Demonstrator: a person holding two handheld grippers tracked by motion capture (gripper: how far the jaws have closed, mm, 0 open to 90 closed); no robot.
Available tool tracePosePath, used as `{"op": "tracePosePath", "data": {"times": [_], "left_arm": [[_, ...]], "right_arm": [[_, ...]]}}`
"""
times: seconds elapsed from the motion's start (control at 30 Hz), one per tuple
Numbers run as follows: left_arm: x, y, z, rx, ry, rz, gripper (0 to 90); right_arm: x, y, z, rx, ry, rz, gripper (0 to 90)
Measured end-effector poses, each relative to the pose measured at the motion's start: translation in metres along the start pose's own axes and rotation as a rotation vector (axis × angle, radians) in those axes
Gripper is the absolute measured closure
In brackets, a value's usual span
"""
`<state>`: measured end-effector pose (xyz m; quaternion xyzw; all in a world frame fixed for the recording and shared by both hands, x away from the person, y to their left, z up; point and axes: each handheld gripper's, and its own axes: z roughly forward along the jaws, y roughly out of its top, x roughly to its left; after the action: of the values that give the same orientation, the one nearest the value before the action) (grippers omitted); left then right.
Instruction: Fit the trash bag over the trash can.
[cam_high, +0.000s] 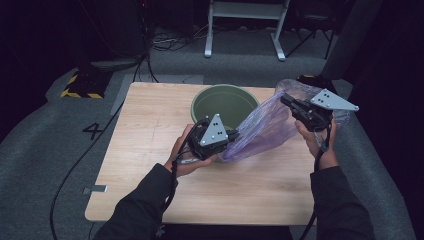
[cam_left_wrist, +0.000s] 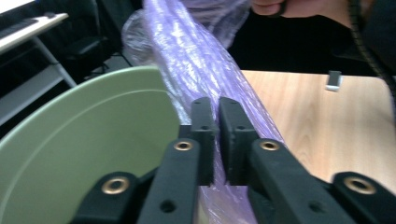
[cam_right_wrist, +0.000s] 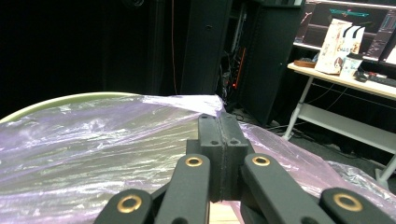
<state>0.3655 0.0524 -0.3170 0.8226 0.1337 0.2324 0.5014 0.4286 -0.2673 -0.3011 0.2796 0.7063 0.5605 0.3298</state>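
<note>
A clear purple plastic bag (cam_high: 272, 122) is stretched between both hands above the wooden table (cam_high: 150, 145), just in front of a green bin (cam_high: 222, 102). My left gripper (cam_high: 233, 135) is shut on the bag's lower end; in the left gripper view its jaws pinch the purple film (cam_left_wrist: 196, 65) at the left gripper (cam_left_wrist: 217, 105), beside the green bin's rim (cam_left_wrist: 88, 93). My right gripper (cam_high: 286, 100) is shut on the bag's upper edge; in the right gripper view the film (cam_right_wrist: 93, 140) drapes from the closed right gripper (cam_right_wrist: 218, 120), with the bin's rim (cam_right_wrist: 60, 100) behind it.
The round green bin stands at the table's far middle edge. A small grey clip (cam_left_wrist: 334, 80) lies on the wood near a table edge. Cables (cam_high: 80, 160) run across the grey floor at the left, and a white desk frame (cam_high: 245, 25) stands beyond the table.
</note>
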Motion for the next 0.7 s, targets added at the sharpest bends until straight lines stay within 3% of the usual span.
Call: {"op": "tracePosePath", "data": {"times": [0.2, 0.4, 0.53, 0.57, 0.7], "left_arm": [[0.016, 0.003, 0.002, -0.026, 0.092, -0.023, 89.8], [0.034, 0.006, 0.007, -0.024, 0.143, -0.043, 89.8], [0.044, 0.006, 0.01, -0.011, 0.166, -0.053, 89.8], [0.046, 0.005, 0.01, -0.008, 0.174, -0.057, 89.9], [0.055, 0.001, 0.012, 0.007, 0.19, -0.078, 89.9]], "right_arm": [[-0.005, -0.003, -0.006, -0.011, 0.011, 0.015, 90.0], [-0.006, -0.003, -0.007, -0.005, 0.02, 0.014, 89.6], [-0.003, -0.003, -0.006, 0.015, 0.035, -0.008, 80.3], [-0.001, -0.004, -0.006, 0.022, 0.042, -0.01, 70.0], [0.001, -0.006, -0.007, 0.041, 0.062, -0.016, 59.5]]}}
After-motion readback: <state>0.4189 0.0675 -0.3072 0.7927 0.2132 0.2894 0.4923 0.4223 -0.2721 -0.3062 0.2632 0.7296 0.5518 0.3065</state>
